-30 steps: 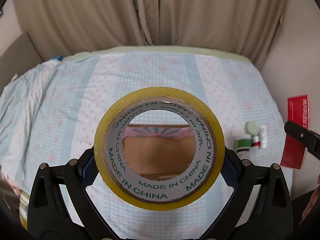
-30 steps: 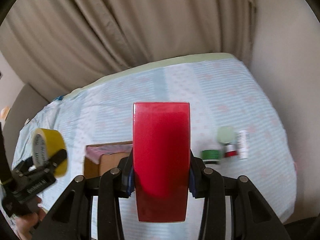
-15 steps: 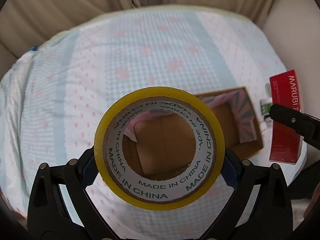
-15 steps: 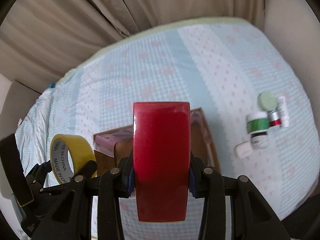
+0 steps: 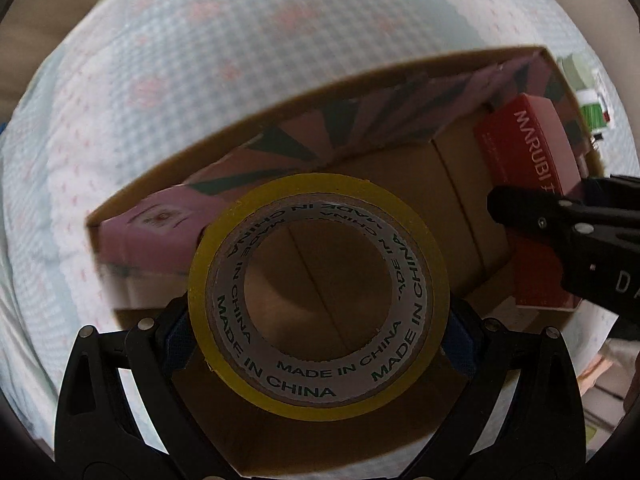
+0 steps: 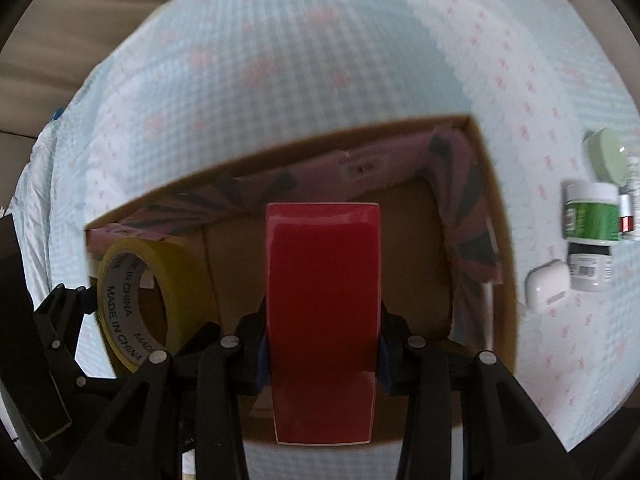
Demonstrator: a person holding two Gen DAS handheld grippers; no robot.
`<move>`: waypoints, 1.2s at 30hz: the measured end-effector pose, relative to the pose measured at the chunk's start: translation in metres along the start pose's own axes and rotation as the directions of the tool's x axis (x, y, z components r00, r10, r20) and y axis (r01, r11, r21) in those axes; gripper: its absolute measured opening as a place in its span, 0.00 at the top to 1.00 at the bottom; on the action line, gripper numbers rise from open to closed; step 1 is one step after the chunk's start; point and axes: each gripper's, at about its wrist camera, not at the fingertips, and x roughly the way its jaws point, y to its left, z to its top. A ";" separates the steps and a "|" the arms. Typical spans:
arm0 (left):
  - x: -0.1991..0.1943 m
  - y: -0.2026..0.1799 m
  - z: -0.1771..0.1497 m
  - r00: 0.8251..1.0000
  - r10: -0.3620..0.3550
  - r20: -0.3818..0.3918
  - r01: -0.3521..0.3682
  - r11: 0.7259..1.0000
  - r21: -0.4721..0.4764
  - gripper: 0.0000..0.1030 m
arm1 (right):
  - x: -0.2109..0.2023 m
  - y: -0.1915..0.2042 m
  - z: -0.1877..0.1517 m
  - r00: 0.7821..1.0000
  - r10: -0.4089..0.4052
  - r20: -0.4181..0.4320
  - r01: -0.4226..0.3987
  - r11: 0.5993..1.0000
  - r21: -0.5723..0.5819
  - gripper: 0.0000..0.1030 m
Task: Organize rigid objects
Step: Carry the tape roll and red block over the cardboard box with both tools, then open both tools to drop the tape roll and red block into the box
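Note:
My left gripper (image 5: 318, 332) is shut on a yellow tape roll (image 5: 318, 292) marked MADE IN CHINA and holds it over the left part of an open cardboard box (image 5: 304, 92). The roll also shows in the right wrist view (image 6: 176, 276). My right gripper (image 6: 322, 332) is shut on a red flat box (image 6: 322, 312) and holds it over the middle of the same cardboard box (image 6: 500, 240). The red box, marked MARUBI, shows at the right in the left wrist view (image 5: 528, 160).
The box has pink patterned inner flaps (image 6: 464, 216) and stands on a bed with a light blue dotted sheet (image 6: 320, 52). To its right lie a green-labelled jar (image 6: 590, 216), a pale green lid (image 6: 606, 154), a white earbud case (image 6: 546, 288) and other small containers.
Both grippers have moved forward and down toward the cardboard box, which now fills both views. The tape roll and the red box have stayed gripped and now hang over the box opening.

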 end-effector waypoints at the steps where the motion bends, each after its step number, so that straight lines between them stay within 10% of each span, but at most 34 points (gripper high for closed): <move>1: 0.003 -0.001 0.001 1.000 0.006 -0.005 -0.006 1.000 0.009 0.06 | 0.004 -0.002 0.001 1.000 0.002 -0.008 -0.002 1.000 0.002 0.63; 10: 0.002 -0.002 0.013 1.000 -0.012 0.018 0.012 1.000 0.012 0.05 | 0.017 -0.006 0.010 0.999 0.016 -0.041 -0.018 0.999 -0.046 0.62; 11: 0.004 -0.002 0.014 1.000 -0.023 0.003 0.023 1.000 0.009 0.00 | 0.017 -0.006 0.010 0.999 0.015 -0.030 -0.017 0.998 -0.055 0.56; 13: 0.004 -0.003 0.013 1.000 -0.020 0.010 0.020 1.000 0.008 0.00 | 0.017 -0.007 0.012 0.999 0.035 -0.033 -0.036 0.998 -0.052 0.00; 36: -0.082 0.004 -0.036 0.991 0.013 0.137 -0.006 0.999 -0.048 0.00 | -0.047 -0.004 -0.009 0.994 0.089 0.059 -0.085 0.994 -0.064 0.00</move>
